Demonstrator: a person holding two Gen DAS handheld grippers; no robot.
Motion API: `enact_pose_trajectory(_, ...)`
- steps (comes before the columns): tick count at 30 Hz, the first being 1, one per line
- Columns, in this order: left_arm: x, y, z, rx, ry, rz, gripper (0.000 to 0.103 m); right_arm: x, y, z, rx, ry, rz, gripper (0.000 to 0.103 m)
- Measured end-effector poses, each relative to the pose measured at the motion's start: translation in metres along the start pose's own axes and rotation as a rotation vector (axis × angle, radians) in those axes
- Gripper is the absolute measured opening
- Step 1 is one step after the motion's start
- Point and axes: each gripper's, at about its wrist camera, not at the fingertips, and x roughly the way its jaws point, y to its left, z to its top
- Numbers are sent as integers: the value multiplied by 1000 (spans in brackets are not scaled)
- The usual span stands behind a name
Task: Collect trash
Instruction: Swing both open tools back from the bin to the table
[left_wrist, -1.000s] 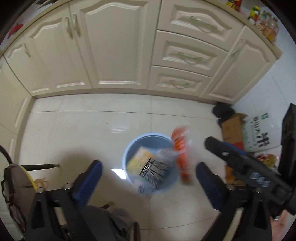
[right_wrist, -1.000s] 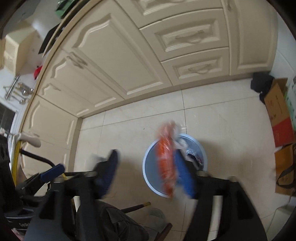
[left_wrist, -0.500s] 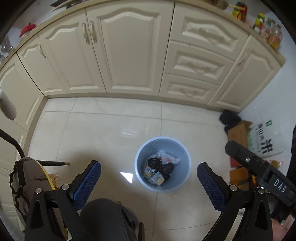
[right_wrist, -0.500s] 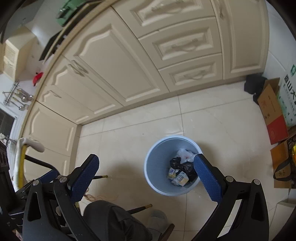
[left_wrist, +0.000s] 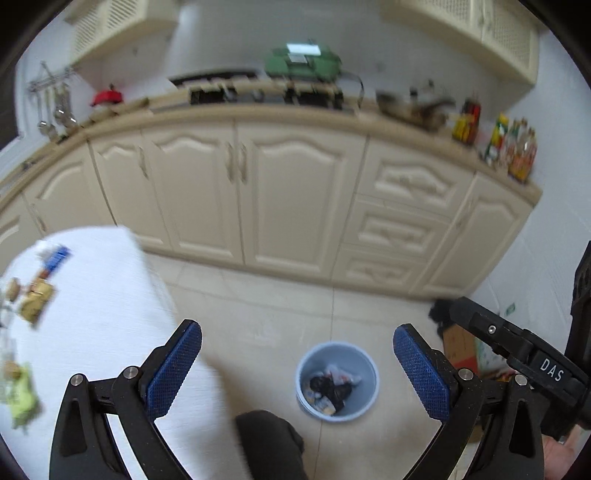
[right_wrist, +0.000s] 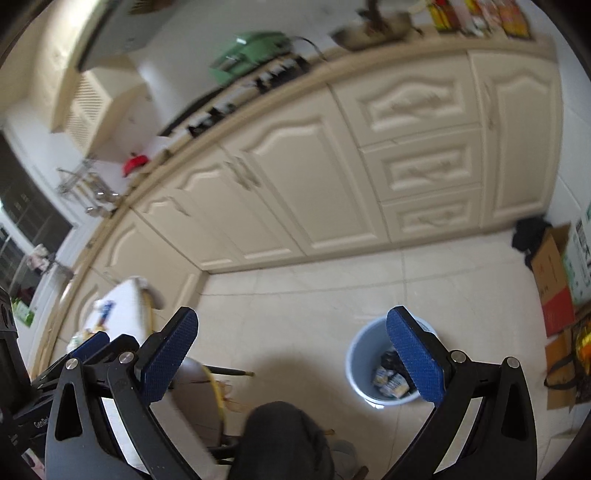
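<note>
Both the left gripper (left_wrist: 297, 363) and the right gripper (right_wrist: 291, 356) stand spread wide with nothing between their pads, the right having just been opening. The trash bin (left_wrist: 337, 380) sits on the floor below, already holding wrappers. More litter (left_wrist: 35, 299) lies on the white table (left_wrist: 107, 295) at the left, so the next reach should probably swing there, settling squarely over one piece before closing.

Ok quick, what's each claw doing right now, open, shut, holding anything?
Left claw: open, nothing between its pads.
Right claw: open and empty, its jaws have just been opening; the trash lies in the bin below.
</note>
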Motion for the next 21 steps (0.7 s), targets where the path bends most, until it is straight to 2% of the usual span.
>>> enact_pose_trajectory(3,-61,30,-15,-23,-77,27,102,-19,46,-1,-68,-29,40,103)
enact_pose_trajectory(10,-185,93,-67,-81,-218,164,102,-44,155,-24,-246,-63,164,103)
enact_pose_trajectory(14,-242,127,-101,-126,-265,259,102,-50,222,-47,-366,-67,238,103)
enact_pose_trajectory(21,-304,145,-165,-194,-322,421,102,-51,304,-87,-542,-64,309,103)
